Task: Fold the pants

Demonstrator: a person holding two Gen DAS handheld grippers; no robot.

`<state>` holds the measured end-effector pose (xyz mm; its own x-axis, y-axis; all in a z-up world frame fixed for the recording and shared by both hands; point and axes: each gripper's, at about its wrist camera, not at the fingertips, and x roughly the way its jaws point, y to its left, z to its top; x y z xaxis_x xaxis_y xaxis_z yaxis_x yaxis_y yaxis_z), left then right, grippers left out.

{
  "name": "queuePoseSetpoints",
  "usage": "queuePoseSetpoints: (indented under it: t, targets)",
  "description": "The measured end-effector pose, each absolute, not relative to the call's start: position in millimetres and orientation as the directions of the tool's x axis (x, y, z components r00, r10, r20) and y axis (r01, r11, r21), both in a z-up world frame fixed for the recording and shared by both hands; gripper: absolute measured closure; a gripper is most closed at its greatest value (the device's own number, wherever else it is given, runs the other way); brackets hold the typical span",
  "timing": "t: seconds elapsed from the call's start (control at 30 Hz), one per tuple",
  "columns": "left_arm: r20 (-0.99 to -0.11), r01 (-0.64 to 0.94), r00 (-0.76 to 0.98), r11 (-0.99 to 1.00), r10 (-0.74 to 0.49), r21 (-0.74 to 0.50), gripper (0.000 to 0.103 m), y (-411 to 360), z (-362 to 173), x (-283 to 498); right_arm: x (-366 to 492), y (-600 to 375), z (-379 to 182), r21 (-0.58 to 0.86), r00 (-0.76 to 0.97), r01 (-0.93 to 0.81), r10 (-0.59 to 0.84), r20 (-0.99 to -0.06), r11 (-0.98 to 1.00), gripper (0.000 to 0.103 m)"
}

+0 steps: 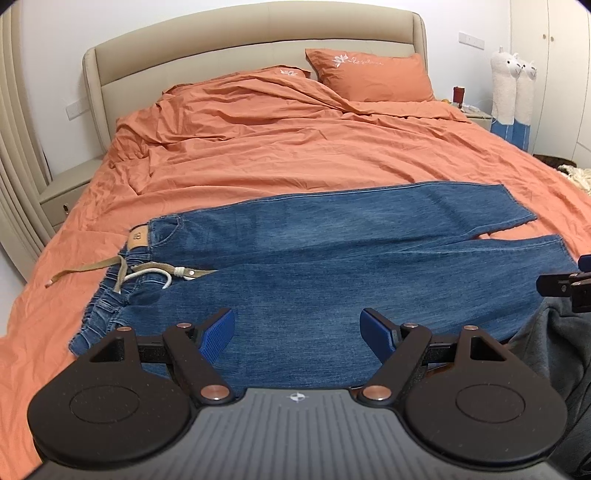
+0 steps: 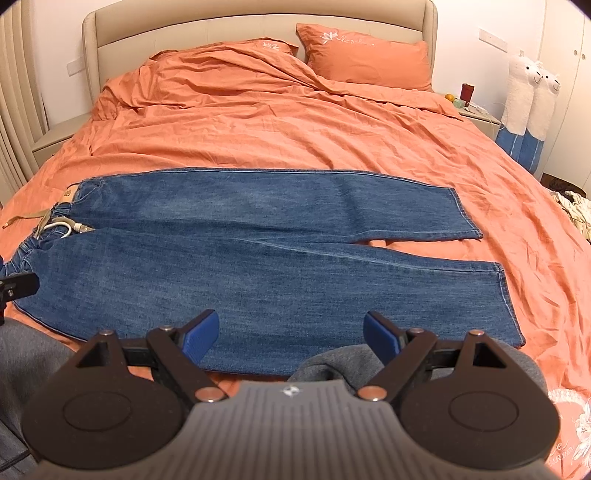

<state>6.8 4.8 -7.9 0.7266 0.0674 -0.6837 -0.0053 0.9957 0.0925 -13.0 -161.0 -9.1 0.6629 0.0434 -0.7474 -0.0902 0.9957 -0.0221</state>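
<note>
We hold the left hand-held gripper (image 1: 297, 334) with its two blue pads spread wide and nothing between them, above the near edge of the jeans (image 1: 332, 258), roughly over the upper part of the nearer leg. Our right hand-held gripper (image 2: 291, 334) is spread just as wide and empty, above the lower part of that same leg, with a fold of grey sleeve (image 2: 332, 365) directly beneath it.

The jeans lie flat and unfolded across the foot of the bed (image 2: 295, 122), crosswise to us: waistband to our left, hems to our right. They are one pair in mid-blue denim, the two legs side by side and parting a little toward the hems, so a wedge of orange sheet shows between them. At the gathered waistband we see one tan leather patch (image 1: 138, 234), a tan belt strap (image 1: 85, 267) trailing out onto the sheet, and a white drawstring (image 1: 155, 275) looped beside it.

Farther off, two orange pillows (image 2: 365, 55) rest against the beige headboard (image 2: 221, 26), and two plush alpacas (image 2: 532, 85) stand at the right wall.
</note>
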Motion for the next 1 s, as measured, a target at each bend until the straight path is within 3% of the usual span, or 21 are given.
queuePoseSetpoints:
  t: [1.0]
  targets:
    - [-0.674, 0.043, 0.738, 0.999, -0.031, 0.001, 0.013, 2.0, -4.3, 9.9, -10.7, -161.3, -14.9, -0.016, 0.642, -0.094, 0.049, -0.765, 0.995, 0.021]
